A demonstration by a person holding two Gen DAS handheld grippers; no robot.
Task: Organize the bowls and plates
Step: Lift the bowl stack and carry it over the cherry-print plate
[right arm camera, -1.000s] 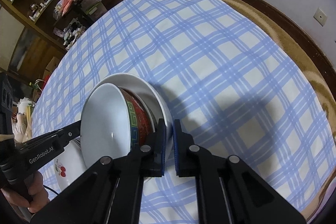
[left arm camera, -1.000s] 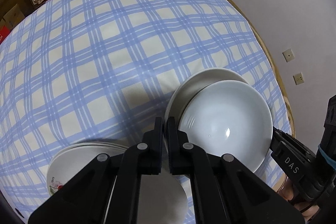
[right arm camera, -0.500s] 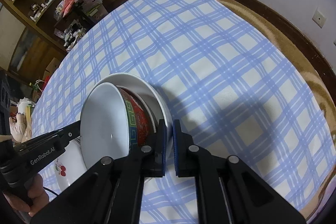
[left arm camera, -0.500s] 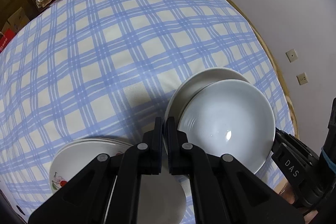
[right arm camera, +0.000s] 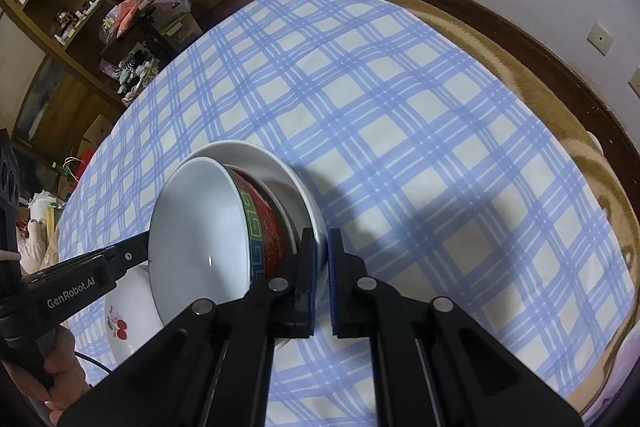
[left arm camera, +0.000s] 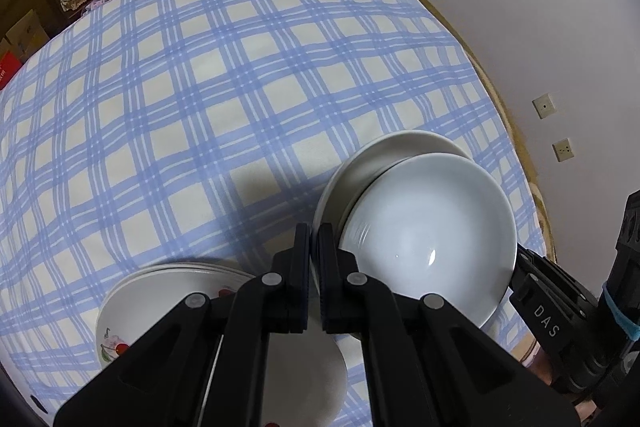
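Note:
A bowl (left arm camera: 424, 227), white inside and red-patterned outside (right arm camera: 268, 235), sits nested in a wider white deep plate (left arm camera: 384, 155) (right arm camera: 280, 167). My left gripper (left arm camera: 315, 239) is shut on the deep plate's left rim. From the right wrist view that left gripper (right arm camera: 132, 255) reaches in behind the bowl. On the opposite rim my right gripper (right arm camera: 320, 247) is shut too, and the left wrist view shows the right gripper (left arm camera: 524, 263) at the bowl's right edge. I cannot tell whether the pair rests on the cloth. A stack of cherry-printed plates (left arm camera: 140, 307) (right arm camera: 124, 307) lies beside it.
A blue-and-cream checked cloth (left arm camera: 200, 107) covers the round table, whose brown rim (right arm camera: 560, 99) runs close to a white wall with sockets (left arm camera: 543, 105). Wooden shelves with clutter (right arm camera: 80, 27) stand beyond the far side. A hand (right arm camera: 52, 367) holds the left gripper's handle.

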